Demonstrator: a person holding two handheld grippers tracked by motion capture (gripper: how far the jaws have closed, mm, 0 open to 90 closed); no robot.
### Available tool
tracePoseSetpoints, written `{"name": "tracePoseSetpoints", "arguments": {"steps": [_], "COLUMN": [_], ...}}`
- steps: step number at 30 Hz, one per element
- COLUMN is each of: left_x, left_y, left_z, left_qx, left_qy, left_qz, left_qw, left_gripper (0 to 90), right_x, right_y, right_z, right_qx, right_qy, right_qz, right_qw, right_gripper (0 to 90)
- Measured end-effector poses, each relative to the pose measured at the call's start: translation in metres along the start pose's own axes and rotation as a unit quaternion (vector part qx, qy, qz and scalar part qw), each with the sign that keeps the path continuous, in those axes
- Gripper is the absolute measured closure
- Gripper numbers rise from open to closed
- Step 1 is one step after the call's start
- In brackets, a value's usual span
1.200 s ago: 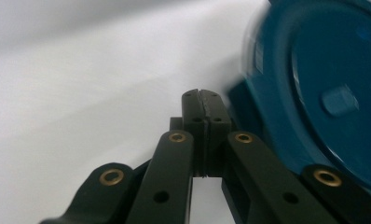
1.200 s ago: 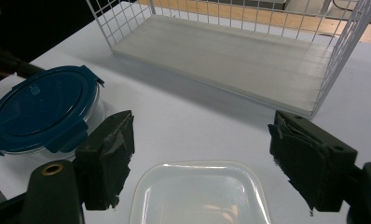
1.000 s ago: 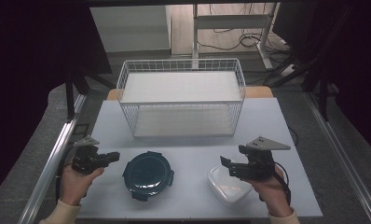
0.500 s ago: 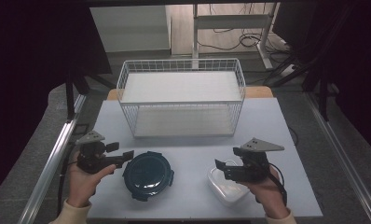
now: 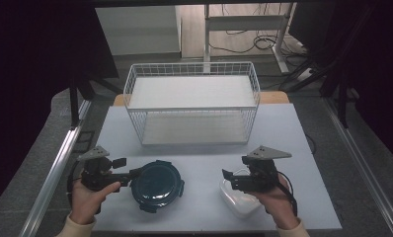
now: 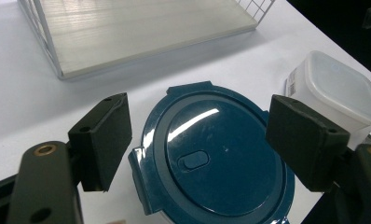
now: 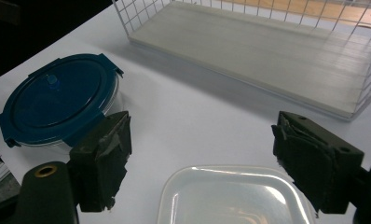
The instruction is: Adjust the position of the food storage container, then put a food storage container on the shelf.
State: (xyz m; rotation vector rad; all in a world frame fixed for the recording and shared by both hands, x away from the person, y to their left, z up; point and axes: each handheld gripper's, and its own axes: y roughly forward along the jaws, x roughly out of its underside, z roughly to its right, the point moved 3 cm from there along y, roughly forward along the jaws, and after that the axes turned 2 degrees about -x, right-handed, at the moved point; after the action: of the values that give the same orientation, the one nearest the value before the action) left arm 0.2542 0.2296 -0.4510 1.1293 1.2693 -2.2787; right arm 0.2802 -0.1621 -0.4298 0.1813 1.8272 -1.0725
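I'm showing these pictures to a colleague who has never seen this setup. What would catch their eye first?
Probably the round dark blue lidded container at the table's near left, with the left gripper open beside its rim, its jaws having just been opening. Next, the white wire basket standing empty across the far middle of the table. Near right, the open right gripper hovers over a square translucent box.

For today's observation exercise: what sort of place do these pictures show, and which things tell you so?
Probably a lab or workshop set up for recording, not a kitchen: a bare white table, loose cables on the floor behind it, and a metal desk frame at the back.
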Motion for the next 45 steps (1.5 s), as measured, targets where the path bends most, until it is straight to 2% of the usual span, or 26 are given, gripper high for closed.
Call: {"name": "tracePoseSetpoints", "arguments": {"steps": [4,9,16,26,34,38,45], "left_x": [0.001,0.001,0.003,0.004,0.009,0.013,0.018], "left_y": [0.001,-0.001,0.001,0.0,0.006,0.01,0.014], "left_z": [-0.001,-0.004,-0.005,-0.012,-0.025,-0.032,-0.037], "left_qx": [-0.004,-0.013,-0.003,0.008,0.017,0.021,0.033], "left_qy": [-0.001,-0.011,-0.016,-0.025,-0.047,-0.062,-0.077], "left_qz": [-0.003,0.003,-0.002,0.0,-0.012,-0.023,-0.035], "left_qw": [1.0,0.9998,0.9999,0.9997,0.9987,0.9976,0.9959], "left_gripper": [21.6,18.6,17.6,17.7,17.4,16.1,15.3], "right_x": [0.002,0.001,-0.003,-0.009,-0.008,-0.008,-0.006], "right_y": [0.005,0.01,0.017,0.041,0.064,0.083,0.108], "right_z": [-0.003,-0.012,-0.03,-0.066,-0.083,-0.09,-0.105], "right_qx": [-0.003,-0.012,-0.031,-0.061,-0.071,-0.078,-0.088], "right_qy": [0.002,0.004,0.013,0.001,0.008,0.039,0.068], "right_qz": [-0.006,-0.007,-0.007,-0.021,-0.044,-0.053,-0.076], "right_qw": [1.0,0.9999,0.9994,0.9979,0.9965,0.9948,0.9909], "right_gripper": [18.4,17.2,15.1,14.3,13.6,13.0,11.2]}}
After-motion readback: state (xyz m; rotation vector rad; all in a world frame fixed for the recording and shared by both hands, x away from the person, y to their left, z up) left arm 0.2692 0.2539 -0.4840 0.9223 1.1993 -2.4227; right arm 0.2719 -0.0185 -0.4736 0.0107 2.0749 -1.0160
